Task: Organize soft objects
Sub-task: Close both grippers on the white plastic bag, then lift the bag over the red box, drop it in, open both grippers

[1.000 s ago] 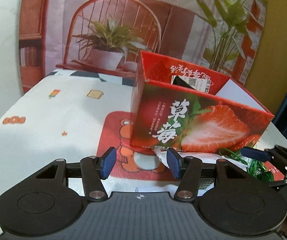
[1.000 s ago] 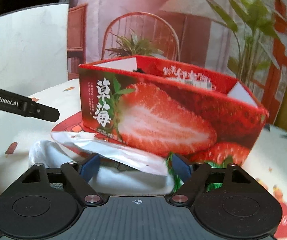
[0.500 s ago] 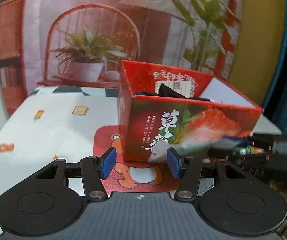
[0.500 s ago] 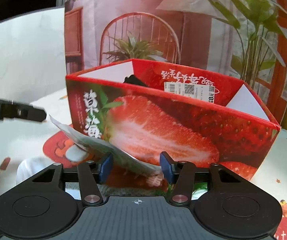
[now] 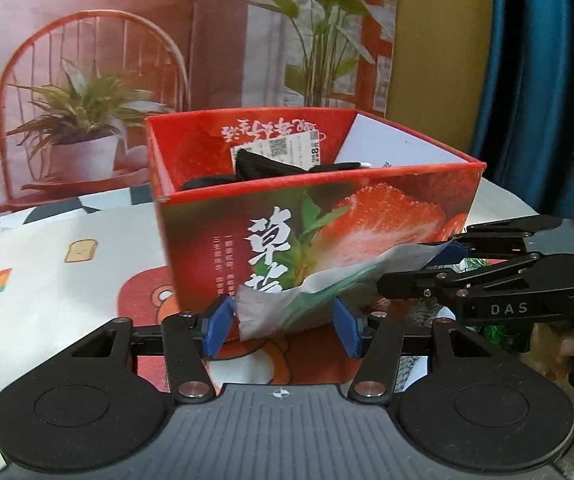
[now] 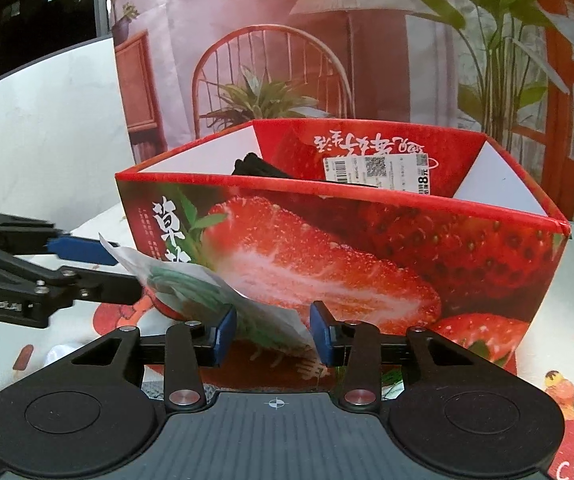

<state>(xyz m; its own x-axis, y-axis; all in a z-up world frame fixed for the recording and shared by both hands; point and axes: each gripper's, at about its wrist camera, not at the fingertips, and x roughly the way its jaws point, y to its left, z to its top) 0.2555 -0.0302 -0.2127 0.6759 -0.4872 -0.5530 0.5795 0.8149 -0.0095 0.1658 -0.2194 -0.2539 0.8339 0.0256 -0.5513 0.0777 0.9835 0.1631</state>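
Both grippers now share one soft thing, a crinkly white and green packet (image 5: 319,296), held up off the table in front of the strawberry box (image 5: 327,216). A second ago it lay low on the bear mat (image 5: 143,292) at the foot of the box; now it hangs stretched between the two tools against the near wall, below the rim.

The right gripper (image 6: 273,332) has just been closing, and its blue pads are clenched on the packet's right end, the film bunched between them. The left gripper (image 5: 281,330) has also narrowed a little. The packet's other end sits between its pads, and the right wrist view suggests a pad pressing on that corner, but from its own camera there seems to be a gap on one side, so I cannot tell whether it truly grips.

I take this as the pick made and the lift begun; the packet has yet to clear the rim and go inside.

Inside the box only the top of something black (image 6: 263,170) shows; the rest, and the floor, is hidden by the near wall. The packet's print is blurred. Some green foil (image 5: 503,332) behind the right gripper's arm is mostly covered.
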